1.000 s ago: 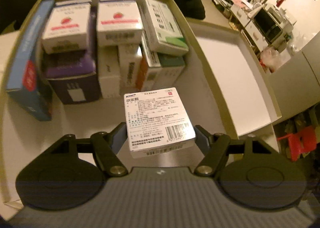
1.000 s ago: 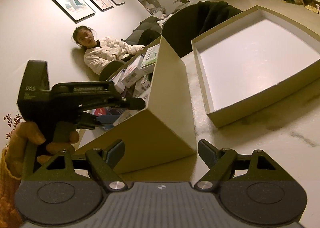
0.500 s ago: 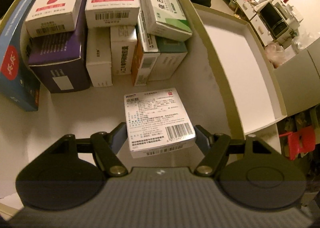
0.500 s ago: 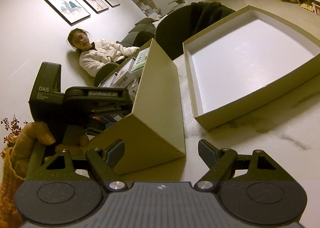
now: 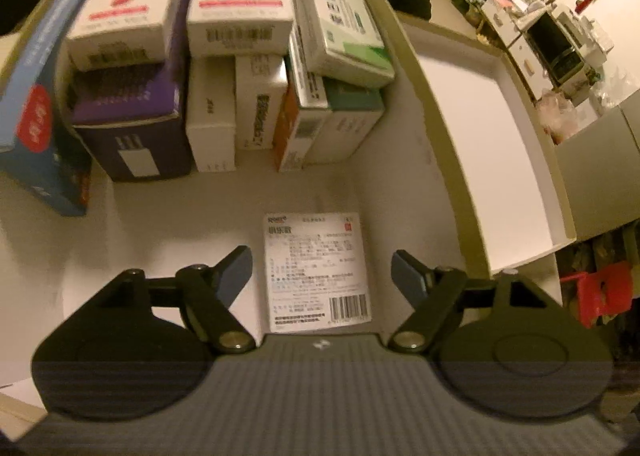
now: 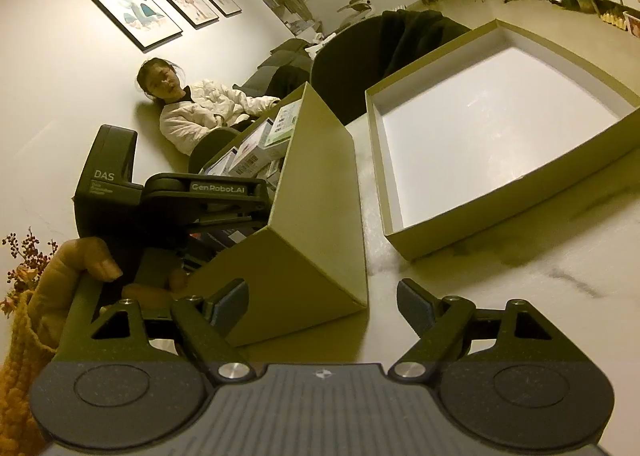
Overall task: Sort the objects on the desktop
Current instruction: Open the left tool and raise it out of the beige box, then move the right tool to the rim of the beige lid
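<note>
Left wrist view: the left claw (image 5: 322, 274) stands wide apart inside the olive box (image 5: 428, 103), and its fingers touch nothing. A white medicine carton (image 5: 318, 274) lies flat on the box floor between the two fingers, with a clear gap on either side, label and barcode facing up. At the far end of the box stand packed cartons: two white strawberry-marked cartons (image 5: 236, 3) on top, a purple carton (image 5: 132, 123) beneath the left one, a green-and-white carton (image 5: 344, 19) leaning at the right, and a blue carton (image 5: 36, 111) against the left wall. An empty white-lined tray (image 5: 500, 143) sits just beside the box on the right.

Right wrist view: the right claw (image 6: 322, 302) is likewise spread apart and grips nothing; it hovers low over the pale counter (image 6: 520, 308), with the near corner of the olive box (image 6: 320, 223) close to its left finger. A hand (image 6: 76, 276) in an orange knitted sleeve holds the other tool, which reaches into the box. The tray (image 6: 516, 215) rests on the counter to the right. A seated person (image 6: 200, 111) is visible beyond.
</note>
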Tool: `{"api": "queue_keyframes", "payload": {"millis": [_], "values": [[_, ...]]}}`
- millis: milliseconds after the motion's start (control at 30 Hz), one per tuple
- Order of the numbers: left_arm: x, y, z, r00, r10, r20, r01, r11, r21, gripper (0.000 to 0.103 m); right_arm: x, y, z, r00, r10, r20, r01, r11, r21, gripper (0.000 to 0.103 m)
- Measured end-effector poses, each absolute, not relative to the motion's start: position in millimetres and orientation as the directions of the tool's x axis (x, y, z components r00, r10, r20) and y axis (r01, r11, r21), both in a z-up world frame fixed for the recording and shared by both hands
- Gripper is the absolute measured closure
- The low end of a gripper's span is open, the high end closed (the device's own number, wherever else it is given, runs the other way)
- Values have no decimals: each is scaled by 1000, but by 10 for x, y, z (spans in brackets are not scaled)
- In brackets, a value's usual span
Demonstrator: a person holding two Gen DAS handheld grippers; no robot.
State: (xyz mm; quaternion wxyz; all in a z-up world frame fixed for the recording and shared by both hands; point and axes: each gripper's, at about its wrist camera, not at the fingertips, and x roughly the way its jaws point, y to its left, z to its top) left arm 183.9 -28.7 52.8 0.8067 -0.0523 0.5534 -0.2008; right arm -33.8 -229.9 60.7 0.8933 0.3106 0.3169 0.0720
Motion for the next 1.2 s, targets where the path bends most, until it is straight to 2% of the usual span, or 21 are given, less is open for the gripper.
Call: {"api": "queue_keyframes", "payload": {"millis": [300,533,967,1200], "values": [[1576,15,800,432,-413,-802,260,908,-328,18,-457,-2292,687,798,313,-514,63,805,589,18],[1385,134,767,490,-419,-764,242,908,-342,12,-523,-2211,719,796,319,-515,47,815,577,15],[931,345,958,669,-288,-685,238,956,-170,1,-527,-2075,715,783,319,-535,46,827,561,10],[715,342,974,716,-229,-660,233,969,-83,0,-508,-2016,712,776,312,-548,49,836,546,7]]}}
